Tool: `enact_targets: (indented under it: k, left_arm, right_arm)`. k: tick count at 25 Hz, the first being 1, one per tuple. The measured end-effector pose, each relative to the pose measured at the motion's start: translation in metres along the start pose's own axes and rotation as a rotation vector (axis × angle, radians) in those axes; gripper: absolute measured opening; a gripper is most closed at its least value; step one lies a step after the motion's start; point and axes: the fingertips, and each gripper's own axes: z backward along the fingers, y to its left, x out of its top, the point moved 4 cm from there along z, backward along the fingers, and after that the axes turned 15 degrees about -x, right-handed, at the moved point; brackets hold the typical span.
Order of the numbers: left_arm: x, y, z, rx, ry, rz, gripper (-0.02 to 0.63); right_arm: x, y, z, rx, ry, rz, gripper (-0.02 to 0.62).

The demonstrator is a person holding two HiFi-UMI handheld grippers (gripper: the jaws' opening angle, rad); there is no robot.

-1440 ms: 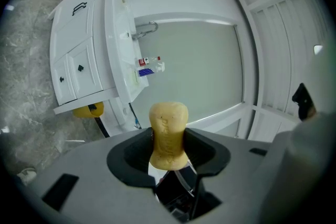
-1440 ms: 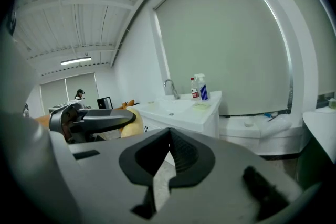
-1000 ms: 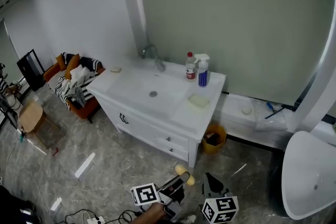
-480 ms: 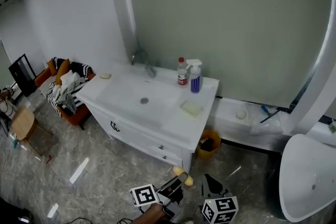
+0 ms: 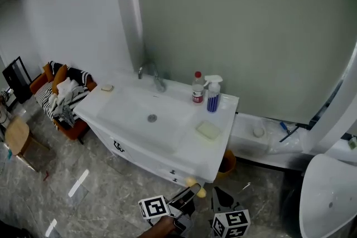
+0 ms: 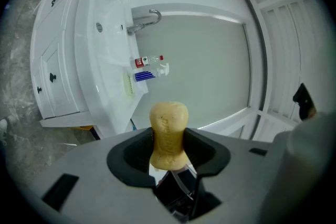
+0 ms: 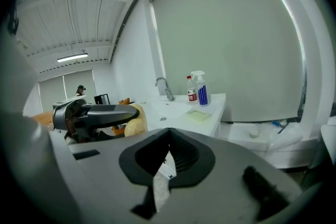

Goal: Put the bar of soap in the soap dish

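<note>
**A:** Our left tool (image 6: 168, 140) is pinching the bar of soap (image 6: 168, 122) across its middle, with one end sticking out past the pads. The right tool (image 7: 168, 132) beside it has its jaws pressed together on nothing.

**B:** And the soap dish (image 5: 209, 130) sits well ahead of the left tool, on the tabletop (image 5: 203, 154).

**A:** Our worry is the grip. Soap is slick, and a jolt on the way could let it squirt out onto the floor.

**B:** We'd also mind the spray bottle (image 5: 213, 95) and the red-capped bottle (image 5: 197, 88) just beyond the dish. If we overreach, the tool knocks them over. If we let go too high, the bar could skid off the dish.
</note>
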Motion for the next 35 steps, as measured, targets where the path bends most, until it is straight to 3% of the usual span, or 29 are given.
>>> enact_targets:
  k: [10, 22, 33, 35]
  left_arm:
    - [0.057, 0.012, -0.015, -0.048, 0.03, 0.069, 0.184]
    - [0.122, 0.026, -0.011, -0.066, 0.125, 0.049, 0.184]
    - [0.143, 0.036, -0.013, -0.074, 0.126, 0.068, 0.184]
    - [0.146, 0.042, -0.015, -0.05, 0.139, 0.036, 0.184]
  right_arm:
    - [0.026, 0.025, -0.05, -0.049, 0.009, 0.01, 0.011]
    - [0.05, 0.064, -0.1, -0.117, -0.003, -0.001, 0.011]
    - [0.054, 0.067, -0.124, -0.134, -0.01, -0.008, 0.011]
    - [0.056, 0.065, -0.13, -0.128, -0.015, -0.009, 0.011]
